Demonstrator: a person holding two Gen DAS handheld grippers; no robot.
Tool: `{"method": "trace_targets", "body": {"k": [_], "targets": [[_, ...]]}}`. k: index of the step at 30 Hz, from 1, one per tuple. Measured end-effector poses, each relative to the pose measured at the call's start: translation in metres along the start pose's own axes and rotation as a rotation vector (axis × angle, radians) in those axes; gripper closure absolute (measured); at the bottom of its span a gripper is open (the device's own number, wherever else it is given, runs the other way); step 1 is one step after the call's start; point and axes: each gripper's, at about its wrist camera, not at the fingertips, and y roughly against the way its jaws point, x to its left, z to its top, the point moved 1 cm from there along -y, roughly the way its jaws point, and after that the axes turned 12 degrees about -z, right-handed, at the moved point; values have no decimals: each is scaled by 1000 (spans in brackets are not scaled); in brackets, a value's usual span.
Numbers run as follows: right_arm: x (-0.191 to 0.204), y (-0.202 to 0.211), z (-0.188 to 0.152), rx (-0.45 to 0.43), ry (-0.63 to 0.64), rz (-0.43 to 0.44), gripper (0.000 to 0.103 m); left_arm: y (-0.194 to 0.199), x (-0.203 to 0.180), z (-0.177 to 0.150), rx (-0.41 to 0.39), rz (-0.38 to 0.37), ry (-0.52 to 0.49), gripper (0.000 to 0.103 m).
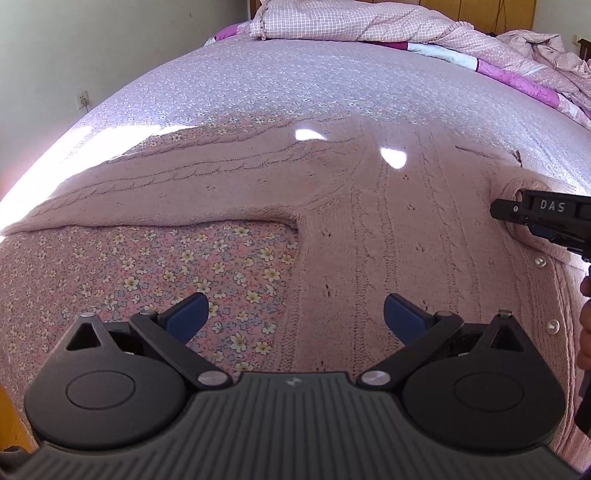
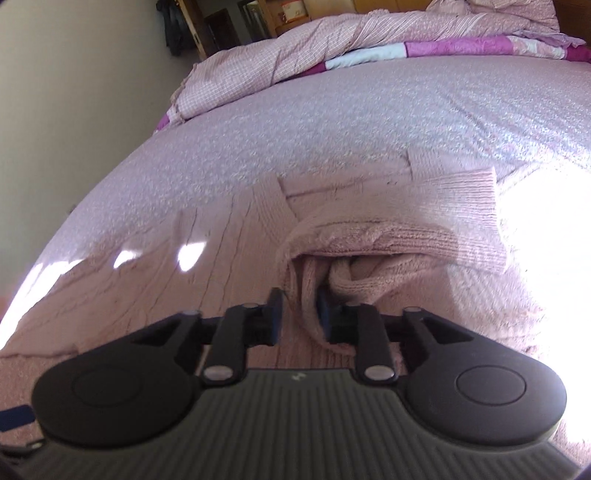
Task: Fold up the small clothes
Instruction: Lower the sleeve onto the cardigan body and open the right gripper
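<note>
A pink cable-knit cardigan [image 1: 388, 221] lies spread on the bed, one sleeve [image 1: 166, 184] stretched out to the left. My left gripper [image 1: 295, 314] is open and empty, low over the cardigan's lower left edge. My right gripper [image 2: 299, 314] is shut on a bunched fold of the cardigan [image 2: 310, 295] and lifts it; the ribbed cuff of the other sleeve [image 2: 461, 206] lies folded across beyond it. The right gripper also shows in the left wrist view [image 1: 517, 212], pinching knit at the cardigan's right side near the buttons [image 1: 541, 261].
The bed has a lilac floral cover [image 1: 295, 85] with a pink flowered sheet [image 1: 166, 266] near me. A crumpled checked quilt [image 1: 351, 22] lies at the far end. A wall [image 1: 92, 44] runs along the left, and the wooden bed edge [image 1: 11, 413] shows low left.
</note>
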Motion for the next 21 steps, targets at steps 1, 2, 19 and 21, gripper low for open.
{"method": "trace_targets", "body": {"k": [1, 2, 19, 21], "targets": [[0, 4, -1, 1, -4, 11, 58, 0, -1, 0, -1, -2, -3, 0], [1, 9, -2, 3, -7, 19, 51, 1, -1, -1, -2, -2, -6, 0], [-52, 84, -18, 13, 29, 2, 44, 13, -20, 3, -28, -37, -59, 0], [-63, 84, -18, -3, 25, -41, 44, 14, -24, 4, -28, -49, -68, 0]]}}
